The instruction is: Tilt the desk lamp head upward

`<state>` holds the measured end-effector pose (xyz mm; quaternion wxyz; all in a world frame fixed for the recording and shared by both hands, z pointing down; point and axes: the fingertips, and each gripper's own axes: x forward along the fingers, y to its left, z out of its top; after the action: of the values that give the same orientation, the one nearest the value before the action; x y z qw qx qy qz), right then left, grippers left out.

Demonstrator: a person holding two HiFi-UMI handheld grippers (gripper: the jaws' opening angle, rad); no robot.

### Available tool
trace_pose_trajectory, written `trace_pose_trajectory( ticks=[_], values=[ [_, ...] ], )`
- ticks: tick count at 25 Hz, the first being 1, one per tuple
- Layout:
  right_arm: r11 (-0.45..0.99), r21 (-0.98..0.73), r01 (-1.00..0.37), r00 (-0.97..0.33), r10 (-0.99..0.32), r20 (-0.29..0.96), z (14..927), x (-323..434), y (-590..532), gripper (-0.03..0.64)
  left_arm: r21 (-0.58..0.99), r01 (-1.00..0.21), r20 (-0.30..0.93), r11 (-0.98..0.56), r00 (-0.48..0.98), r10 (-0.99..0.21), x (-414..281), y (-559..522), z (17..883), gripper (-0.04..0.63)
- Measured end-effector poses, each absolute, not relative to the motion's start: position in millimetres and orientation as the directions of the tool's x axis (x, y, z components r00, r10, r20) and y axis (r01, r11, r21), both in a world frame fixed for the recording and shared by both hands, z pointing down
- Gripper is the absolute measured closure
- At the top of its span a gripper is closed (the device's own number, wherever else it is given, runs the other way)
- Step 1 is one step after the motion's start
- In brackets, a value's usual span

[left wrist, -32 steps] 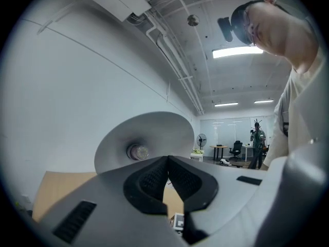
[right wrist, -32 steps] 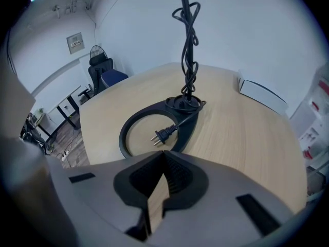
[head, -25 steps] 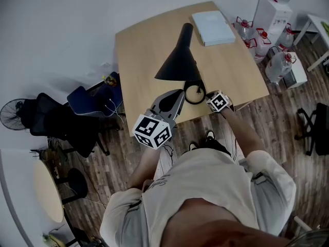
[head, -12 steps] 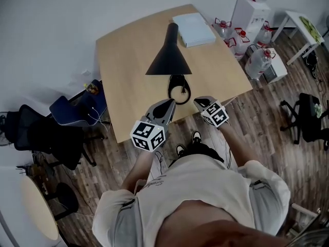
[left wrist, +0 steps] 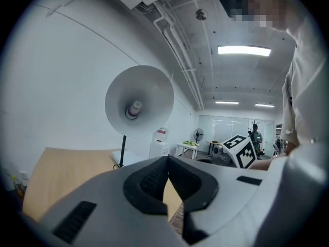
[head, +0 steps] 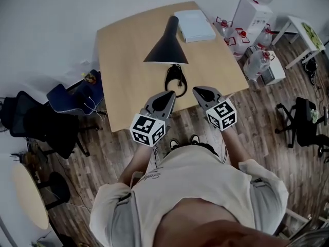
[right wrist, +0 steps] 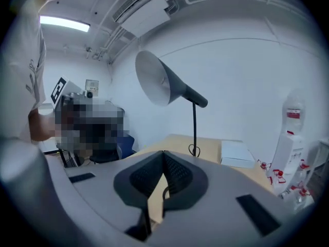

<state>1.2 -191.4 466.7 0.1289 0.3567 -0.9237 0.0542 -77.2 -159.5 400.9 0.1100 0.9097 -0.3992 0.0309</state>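
Desk lamp (head: 170,37) standing on the wooden table (head: 123,60) at upper centre of the head view, its black cone-shaped head (head: 165,53) carried on a thin stem (right wrist: 194,127) above a ring-shaped base (head: 175,80); a white box (head: 194,26) lies just behind it. Left gripper (head: 168,93) and right gripper (head: 197,89) hover side by side over the near table edge, below the base in the frame and apart from the lamp. In each gripper view the two jaws meet at their tips with nothing between them, so both tools are closed and empty. Neither gripper touches the head, and the tilt appears not yet begun. Likely hazards: the cone is smooth and tapering, so closed tips pressed against it may slide off. The base looks small and light, so an upward push on the head with the base unheld may tip the whole lamp or skate it toward the white box. A stiff joint would worsen both. Steadying the base with one gripper appears prudent.
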Motion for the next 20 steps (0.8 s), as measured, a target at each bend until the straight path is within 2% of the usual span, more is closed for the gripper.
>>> trace_pose_trajectory(
  ticks=[20],
  values=[
    [0.761, 0.110, -0.639, -0.764, -0.645, 0.026, 345.4, 11.2, -176.1, 0.621, 0.114, -0.814, 0.055, -0.570, 0.578, -0.814, -92.0, -169.6, 357.9, 0.581]
  ],
)
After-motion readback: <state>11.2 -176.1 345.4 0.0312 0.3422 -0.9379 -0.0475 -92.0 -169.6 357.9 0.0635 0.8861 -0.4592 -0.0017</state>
